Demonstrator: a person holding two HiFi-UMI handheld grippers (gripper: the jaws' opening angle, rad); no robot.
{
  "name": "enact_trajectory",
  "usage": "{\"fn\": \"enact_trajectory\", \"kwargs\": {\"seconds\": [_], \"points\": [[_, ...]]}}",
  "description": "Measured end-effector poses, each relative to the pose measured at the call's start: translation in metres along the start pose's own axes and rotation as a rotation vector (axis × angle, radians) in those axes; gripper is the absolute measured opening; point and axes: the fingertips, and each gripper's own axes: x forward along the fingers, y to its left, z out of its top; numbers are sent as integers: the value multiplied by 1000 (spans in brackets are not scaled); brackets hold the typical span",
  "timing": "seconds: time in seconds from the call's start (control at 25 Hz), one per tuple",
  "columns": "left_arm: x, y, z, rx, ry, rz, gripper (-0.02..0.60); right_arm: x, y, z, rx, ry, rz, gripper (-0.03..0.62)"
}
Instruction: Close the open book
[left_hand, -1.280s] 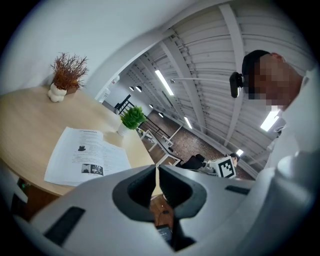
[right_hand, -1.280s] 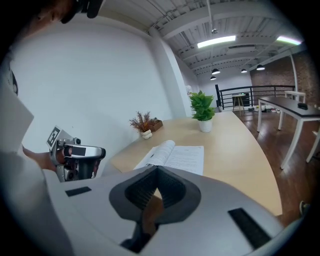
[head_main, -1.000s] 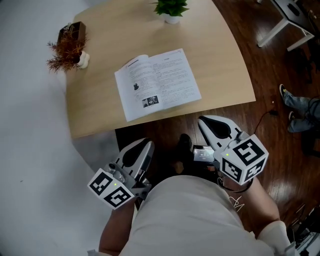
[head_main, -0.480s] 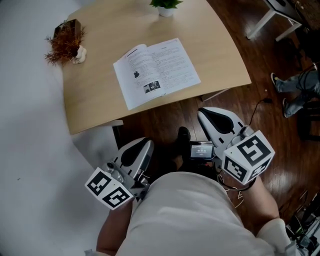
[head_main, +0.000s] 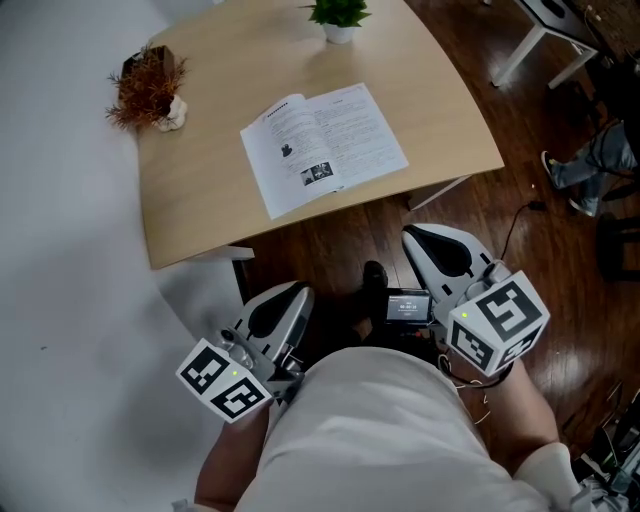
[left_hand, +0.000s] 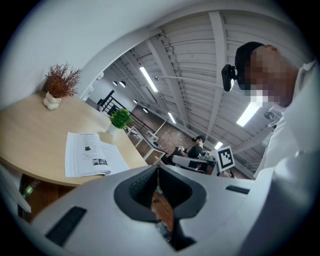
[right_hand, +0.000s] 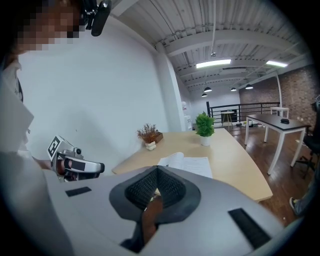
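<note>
The open book (head_main: 322, 148) lies flat with its pages up, near the front edge of the wooden table (head_main: 200, 215). My left gripper (head_main: 287, 296) is held low by my body, well short of the table, jaws pressed together with nothing between them. My right gripper (head_main: 418, 238) hangs below the table's front right edge, also shut and empty. The book (left_hand: 89, 156) shows ahead and to the left in the left gripper view, beyond that gripper (left_hand: 157, 168). In the right gripper view the book (right_hand: 189, 164) sits just past that gripper (right_hand: 157, 170).
A small green potted plant (head_main: 340, 16) stands at the table's far edge and a dried red plant (head_main: 148, 84) at its far left. Dark wooden floor lies to the right, with a white desk frame (head_main: 530, 40) and another person's legs (head_main: 595, 165).
The head view has shifted a little, so the table and book sit slightly lower and further right in frame. Both grippers stay low near my body, and the book still lies open.
</note>
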Motion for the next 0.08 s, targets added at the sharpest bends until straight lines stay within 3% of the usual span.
{"fn": "enact_trajectory", "kwargs": {"seconds": [0.08], "points": [[-4, -1, 3, 4, -8, 1, -2, -1, 2, 2, -4, -6, -4, 0]]}}
